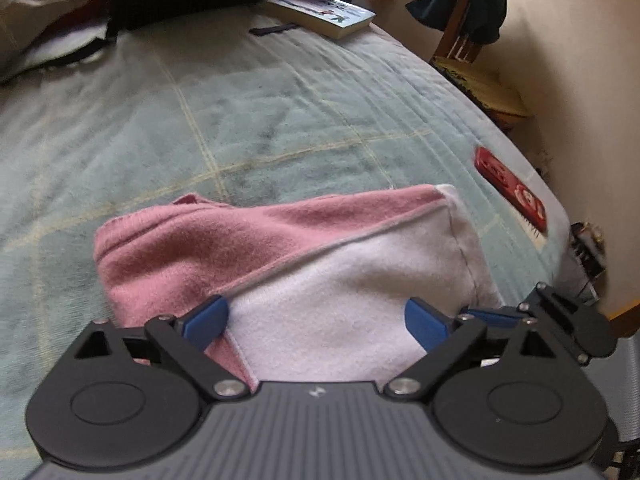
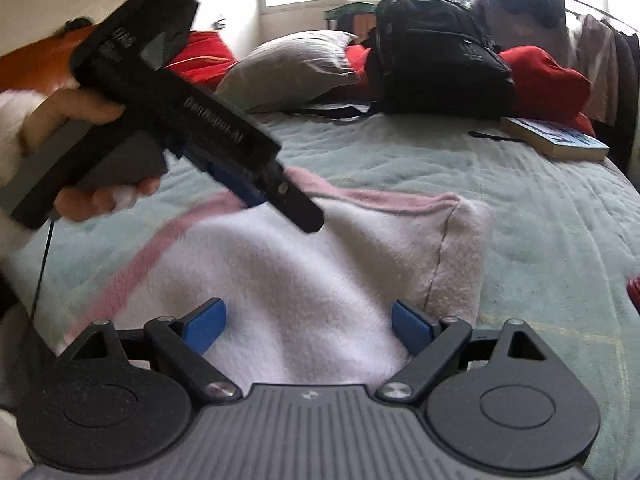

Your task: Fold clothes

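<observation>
pink-and-white garment (image 1: 304, 248) folded, lying on green quilt (image 1: 240, 128) near bed's edge | left gripper (image 1: 316, 320) spread wide just over garment, nothing pinched | right gripper (image 2: 308, 326) spread wide, released, over white part | book (image 2: 556, 140), black backpack (image 2: 436, 56) farther back

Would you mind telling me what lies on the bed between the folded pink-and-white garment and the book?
Only bare green bedspread between garment and book, in both wrist views.
</observation>
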`<state>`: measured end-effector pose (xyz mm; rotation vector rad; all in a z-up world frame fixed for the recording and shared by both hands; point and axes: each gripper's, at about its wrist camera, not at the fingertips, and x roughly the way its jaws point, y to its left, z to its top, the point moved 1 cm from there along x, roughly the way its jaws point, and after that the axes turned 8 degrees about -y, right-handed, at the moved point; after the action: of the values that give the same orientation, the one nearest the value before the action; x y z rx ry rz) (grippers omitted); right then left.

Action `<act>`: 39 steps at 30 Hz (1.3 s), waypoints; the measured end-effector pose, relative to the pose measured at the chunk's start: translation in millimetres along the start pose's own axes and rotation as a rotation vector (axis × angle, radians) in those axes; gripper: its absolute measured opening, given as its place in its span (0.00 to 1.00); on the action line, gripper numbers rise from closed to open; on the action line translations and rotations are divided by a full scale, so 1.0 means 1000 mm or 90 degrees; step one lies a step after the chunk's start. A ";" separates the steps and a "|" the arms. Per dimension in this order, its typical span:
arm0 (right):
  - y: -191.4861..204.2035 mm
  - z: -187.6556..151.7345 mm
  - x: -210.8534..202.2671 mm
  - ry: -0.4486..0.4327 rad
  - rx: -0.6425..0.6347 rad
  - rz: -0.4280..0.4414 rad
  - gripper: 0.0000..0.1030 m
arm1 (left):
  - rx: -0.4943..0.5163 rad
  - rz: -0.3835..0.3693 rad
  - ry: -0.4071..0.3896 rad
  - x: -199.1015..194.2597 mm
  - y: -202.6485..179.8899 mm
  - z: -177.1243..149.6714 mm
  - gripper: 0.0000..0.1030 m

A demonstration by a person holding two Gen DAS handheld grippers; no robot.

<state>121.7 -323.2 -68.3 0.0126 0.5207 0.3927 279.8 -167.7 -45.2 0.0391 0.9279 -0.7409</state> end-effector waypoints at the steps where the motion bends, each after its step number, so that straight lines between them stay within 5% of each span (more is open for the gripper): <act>1: 0.005 0.007 -0.004 -0.009 0.006 -0.008 0.90 | 0.011 0.008 -0.010 -0.010 -0.002 0.000 0.92; 9: 0.043 0.037 0.026 -0.031 0.027 -0.057 0.96 | 0.050 0.089 -0.069 -0.080 0.008 -0.008 0.93; 13: 0.035 0.018 0.066 0.030 0.061 -0.079 1.00 | 0.025 0.109 -0.057 -0.090 0.031 -0.028 0.93; 21: 0.041 0.030 0.046 0.026 0.054 -0.076 1.00 | -0.008 0.111 -0.055 -0.088 0.055 -0.054 0.93; 24: 0.052 0.042 0.036 -0.024 0.065 -0.019 1.00 | -0.006 0.107 -0.060 -0.091 0.056 -0.058 0.93; 26: 0.059 0.039 0.046 -0.007 0.062 0.019 1.00 | -0.009 0.108 -0.059 -0.092 0.057 -0.060 0.93; 30: 0.069 0.021 0.068 0.035 0.022 -0.005 1.00 | -0.015 0.113 -0.052 -0.090 0.059 -0.066 0.93; 39: 0.055 0.029 0.027 0.043 0.066 -0.078 1.00 | 0.013 0.115 -0.044 -0.091 0.043 -0.074 0.93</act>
<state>136.8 -259.9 -50.3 0.0669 0.6047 0.2466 218.1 -59.4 -35.7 0.1135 0.8390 -0.5811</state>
